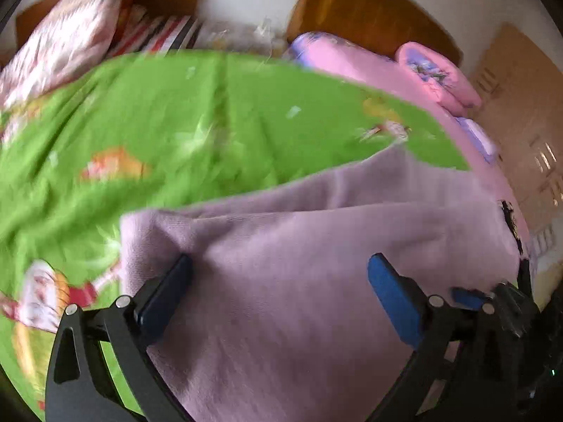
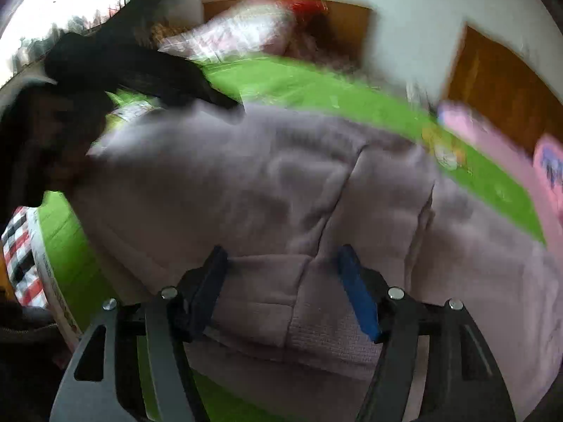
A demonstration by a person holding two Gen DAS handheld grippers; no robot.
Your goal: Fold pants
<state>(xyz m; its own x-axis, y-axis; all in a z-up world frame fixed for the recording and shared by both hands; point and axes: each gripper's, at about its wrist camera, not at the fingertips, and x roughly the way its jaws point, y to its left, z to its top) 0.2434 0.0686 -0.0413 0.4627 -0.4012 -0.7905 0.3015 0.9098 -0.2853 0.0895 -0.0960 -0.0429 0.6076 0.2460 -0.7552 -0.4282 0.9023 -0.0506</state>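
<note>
Pale lilac pants (image 1: pixel 316 263) lie on a green printed bedsheet (image 1: pixel 158 112). My left gripper (image 1: pixel 279 274) is open, its blue-padded fingers spread wide just above the pants near a cuffed end at the left. In the right wrist view the pants (image 2: pixel 264 183) fill the middle, with a seam and a ribbed waistband edge low down. My right gripper (image 2: pixel 281 263) is open over that waistband edge, with cloth between the jaws. The right gripper's body also shows in the left wrist view (image 1: pixel 506 302) at the lower right. Both views are motion-blurred.
Pink pillows (image 1: pixel 436 74) and a pink sheet lie at the far right of the bed. A white and red quilt (image 1: pixel 67 42) is piled at the far left by the wooden headboard (image 1: pixel 355 7). A dark shape (image 2: pixel 116 66), probably the other gripper's hand, hangs at upper left.
</note>
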